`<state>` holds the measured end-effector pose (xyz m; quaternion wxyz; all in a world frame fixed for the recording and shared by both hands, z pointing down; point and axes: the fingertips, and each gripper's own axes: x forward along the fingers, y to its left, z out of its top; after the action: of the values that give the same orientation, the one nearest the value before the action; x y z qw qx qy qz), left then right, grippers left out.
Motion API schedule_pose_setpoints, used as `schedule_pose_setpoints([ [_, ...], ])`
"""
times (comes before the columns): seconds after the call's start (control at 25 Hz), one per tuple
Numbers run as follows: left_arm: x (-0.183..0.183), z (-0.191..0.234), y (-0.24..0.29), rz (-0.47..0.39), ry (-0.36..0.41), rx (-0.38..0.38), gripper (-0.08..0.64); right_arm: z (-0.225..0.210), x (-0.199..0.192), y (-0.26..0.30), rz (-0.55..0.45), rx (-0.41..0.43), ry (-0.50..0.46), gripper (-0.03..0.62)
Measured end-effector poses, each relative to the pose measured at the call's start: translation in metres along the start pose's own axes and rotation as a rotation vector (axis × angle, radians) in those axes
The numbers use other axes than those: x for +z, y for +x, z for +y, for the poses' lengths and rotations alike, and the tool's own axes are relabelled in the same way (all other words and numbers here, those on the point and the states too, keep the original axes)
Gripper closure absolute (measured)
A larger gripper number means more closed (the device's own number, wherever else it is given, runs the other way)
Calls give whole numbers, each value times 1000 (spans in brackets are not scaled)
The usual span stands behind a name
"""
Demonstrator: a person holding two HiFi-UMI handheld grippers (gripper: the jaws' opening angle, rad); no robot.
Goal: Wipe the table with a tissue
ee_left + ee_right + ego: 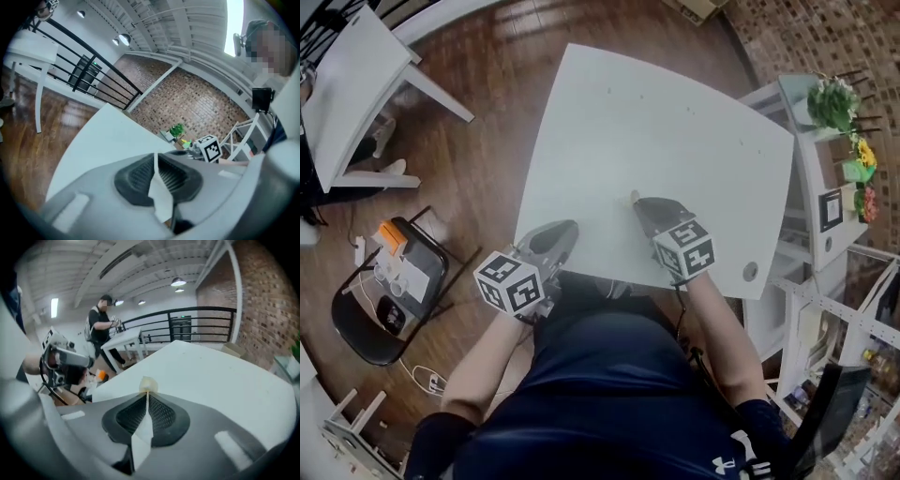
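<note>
Right gripper [639,204], lower centre of head view: I read the jaws pressed together on a thin white tissue [143,430], its crumpled tip poking past them over the pale white square table [656,131]. Left gripper [570,228], at the table's near edge, lower left: jaws clamped on a second white tissue strip [160,194].

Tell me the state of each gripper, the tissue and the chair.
left gripper: shut, nothing seen beyond its tips.
right gripper: shut on the tissue.
tissue: small crumpled wad, pinched at the right gripper's tips.
folding chair: unfolded, things on its seat.
</note>
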<state>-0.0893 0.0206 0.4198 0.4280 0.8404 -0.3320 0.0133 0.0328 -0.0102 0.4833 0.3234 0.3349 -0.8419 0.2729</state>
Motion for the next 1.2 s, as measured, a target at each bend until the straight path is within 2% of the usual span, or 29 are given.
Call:
schedule_pose_setpoints([
  [0.2, -25, -51, 7, 33, 46, -41, 537, 6, -11, -89, -272, 17, 235, 572],
  [0.36, -57, -94, 4, 44, 66, -58, 538, 16, -34, -149, -438, 14, 350, 572],
  [0.6, -109, -160, -10, 29, 104, -58, 538, 43, -83, -234, -588, 22, 363, 572],
  [0.84, -166, -216, -30, 52, 122, -41, 538, 72, -128, -293, -663, 30, 352, 572],
  [0.96, -169, -233, -44, 45, 141, -48, 538, 82, -142, -312, -700, 12, 370, 572],
  [1.2, -155, -243, -63, 6, 167, -79, 540, 92, -136, -332, -755, -53, 347, 572],
])
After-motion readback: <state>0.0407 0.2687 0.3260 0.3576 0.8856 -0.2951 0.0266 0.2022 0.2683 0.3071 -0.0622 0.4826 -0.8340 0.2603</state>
